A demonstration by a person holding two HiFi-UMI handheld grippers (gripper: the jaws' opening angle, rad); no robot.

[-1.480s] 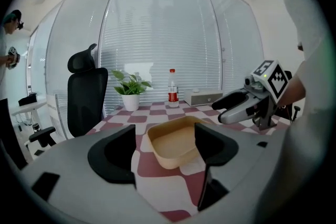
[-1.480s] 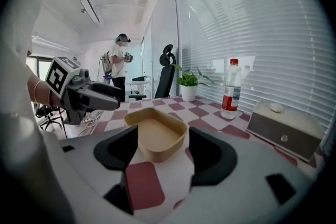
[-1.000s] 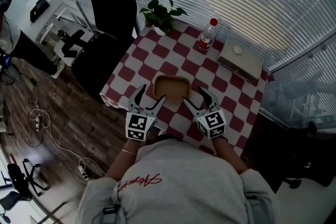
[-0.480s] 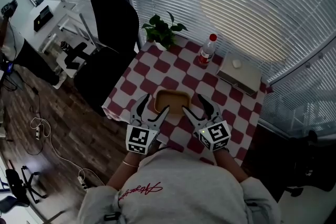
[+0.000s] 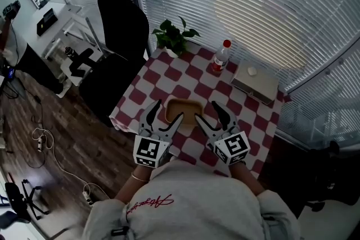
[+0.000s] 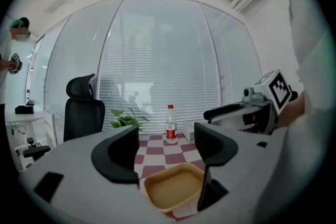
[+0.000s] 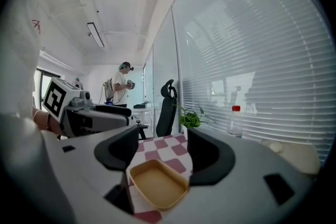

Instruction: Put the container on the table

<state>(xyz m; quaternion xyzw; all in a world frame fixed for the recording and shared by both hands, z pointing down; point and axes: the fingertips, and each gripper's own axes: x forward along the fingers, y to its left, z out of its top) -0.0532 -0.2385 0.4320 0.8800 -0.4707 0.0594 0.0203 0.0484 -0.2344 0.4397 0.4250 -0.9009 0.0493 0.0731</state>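
Note:
A shallow tan container rests on the red-and-white checked table, near its front edge. My left gripper hovers just left of it, open and empty. On the container's right, my right gripper is likewise open and holds nothing. In the left gripper view the container lies low between and beyond the left gripper jaws, apart from them. The right gripper view shows the container below the right gripper, also untouched.
A red-capped bottle, a potted plant and a grey box stand along the table's far side by the window blinds. A black office chair stands left of the table. A person stands far off.
The head camera has shifted a little and both grippers have barely moved. The container stays in the same spot on the table, and both grippers remain open.

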